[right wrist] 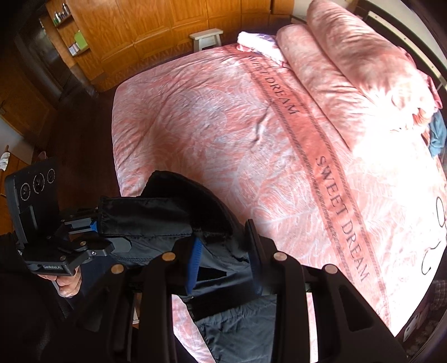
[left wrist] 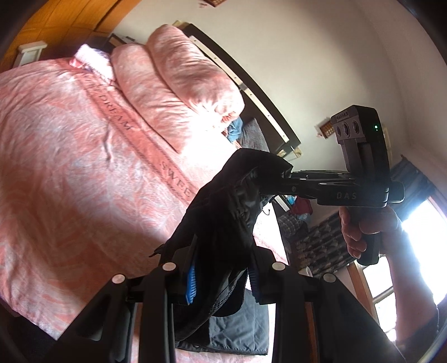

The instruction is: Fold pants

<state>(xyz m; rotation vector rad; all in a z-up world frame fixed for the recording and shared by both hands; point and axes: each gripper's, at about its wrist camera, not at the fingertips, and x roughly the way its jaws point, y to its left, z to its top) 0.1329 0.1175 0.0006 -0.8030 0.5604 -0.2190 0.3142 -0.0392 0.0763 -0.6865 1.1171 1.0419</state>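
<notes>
Pink bedding fills both views, and you are holding the dark pants [left wrist: 223, 212] up above the near edge of the bed [right wrist: 223, 125], one gripper on each end of the waistband.

Nearest in the left wrist view, your left gripper [left wrist: 220, 279] has its blue-padded fingers [left wrist: 190, 284] clenched on a fold of the black fabric, which bunches between them and hangs down toward the bedspread. Just beyond, the cloth rises to your right gripper [left wrist: 268, 178], whose fingers are buried in the gathered elastic waistband and grasping it; your right hand [left wrist: 360, 229] wraps the handle below.

From the right wrist view, the right gripper [right wrist: 223, 265] holds the waistband edge between its fingers, one blue pad [right wrist: 194, 262] showing against the cloth, though the far finger looks set slightly off the fabric, so you cannot tell how tight the pinch is. To the side, your left gripper [right wrist: 96, 226] clamps the other end of the waistband, with your left hand [right wrist: 68, 284] on its grip. The grey-blue legs of the pants trail down onto the bedspread below the fingers.

Farther off, a lettered stripe [right wrist: 338, 212] reading SWEET DREAM crosses the cover. Beyond it lies a rolled pink quilt [right wrist: 349, 55], then a white stool [right wrist: 206, 37] and wooden wardrobe doors [right wrist: 156, 19].
</notes>
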